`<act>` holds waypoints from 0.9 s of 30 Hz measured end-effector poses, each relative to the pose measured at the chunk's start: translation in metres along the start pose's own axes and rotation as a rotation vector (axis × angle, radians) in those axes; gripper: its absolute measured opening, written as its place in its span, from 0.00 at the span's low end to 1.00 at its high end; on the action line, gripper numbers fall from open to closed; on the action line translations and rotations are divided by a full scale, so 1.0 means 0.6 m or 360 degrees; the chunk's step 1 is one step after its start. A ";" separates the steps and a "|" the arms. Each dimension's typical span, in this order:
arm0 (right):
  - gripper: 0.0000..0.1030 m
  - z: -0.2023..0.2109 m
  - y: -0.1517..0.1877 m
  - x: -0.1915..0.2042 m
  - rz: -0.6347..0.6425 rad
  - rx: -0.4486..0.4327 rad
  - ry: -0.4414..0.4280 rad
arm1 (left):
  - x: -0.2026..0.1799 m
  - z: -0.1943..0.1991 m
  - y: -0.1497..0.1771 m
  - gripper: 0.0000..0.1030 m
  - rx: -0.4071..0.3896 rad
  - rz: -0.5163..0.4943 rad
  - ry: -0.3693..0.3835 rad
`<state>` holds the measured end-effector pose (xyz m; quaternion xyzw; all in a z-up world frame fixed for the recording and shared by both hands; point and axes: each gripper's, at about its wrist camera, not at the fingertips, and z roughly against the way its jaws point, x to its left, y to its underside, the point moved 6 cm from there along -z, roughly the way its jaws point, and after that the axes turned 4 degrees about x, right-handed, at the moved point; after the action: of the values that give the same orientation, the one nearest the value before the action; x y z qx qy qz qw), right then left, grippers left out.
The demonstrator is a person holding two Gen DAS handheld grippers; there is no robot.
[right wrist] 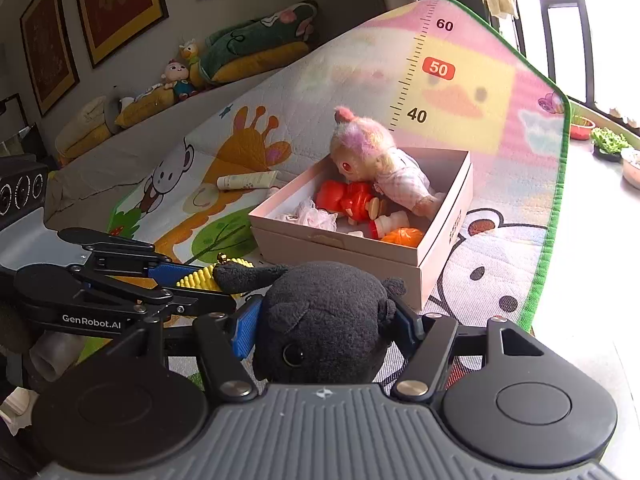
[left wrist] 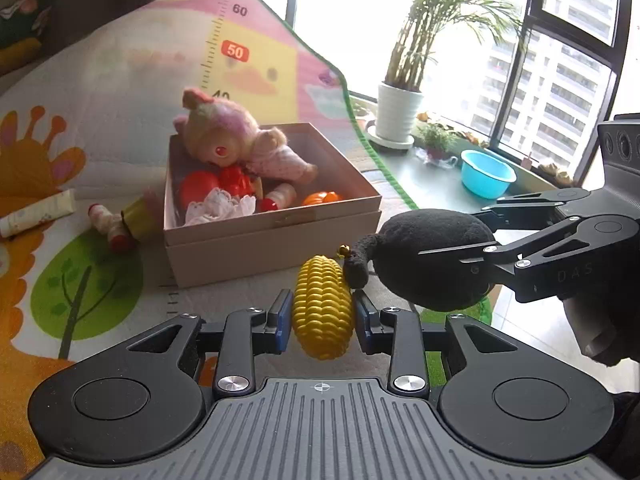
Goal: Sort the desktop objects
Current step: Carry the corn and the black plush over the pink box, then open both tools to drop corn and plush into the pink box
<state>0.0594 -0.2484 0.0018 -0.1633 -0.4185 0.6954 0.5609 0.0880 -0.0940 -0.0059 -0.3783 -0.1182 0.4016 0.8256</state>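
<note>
The left hand-held gripper (left wrist: 322, 314) pinches a yellow toy corn cob (left wrist: 322, 307) between its blue pads, just before the pink box (left wrist: 272, 236). The right hand-held gripper (right wrist: 326, 326) clamps a black plush toy (right wrist: 324, 320) beside it, above the play mat (right wrist: 500, 184); a doll (left wrist: 240, 140) lies in the box.

Doll (left wrist: 240, 144) crowding box (left wrist: 272, 236), right half free
</note>
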 end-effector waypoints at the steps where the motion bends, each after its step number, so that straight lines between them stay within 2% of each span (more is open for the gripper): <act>1: 0.63 0.004 -0.004 0.000 0.0003 -0.0017 0.0003 | 0.000 0.003 -0.005 0.34 -0.0013 -0.0006 -0.0008; 8: 0.63 0.026 -0.071 -0.015 0.0026 -0.0212 0.0063 | 0.018 0.036 -0.067 0.34 -0.0181 -0.0041 -0.0101; 18: 0.63 0.039 -0.189 -0.020 0.0056 -0.0500 0.0046 | 0.050 0.049 -0.185 0.34 -0.0444 0.0005 -0.0118; 23: 0.63 0.013 -0.233 -0.028 0.0030 -0.0545 0.0026 | 0.068 0.033 -0.232 0.34 -0.0497 0.0035 -0.0113; 27: 0.67 -0.026 -0.243 -0.044 -0.0010 -0.0496 0.0002 | 0.087 0.007 -0.248 0.34 -0.0476 0.0073 -0.0100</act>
<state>0.1727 -0.2633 0.0976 -0.2474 -0.5215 0.6202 0.5312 0.2049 -0.1106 0.0985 -0.4868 -0.1937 0.4100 0.7466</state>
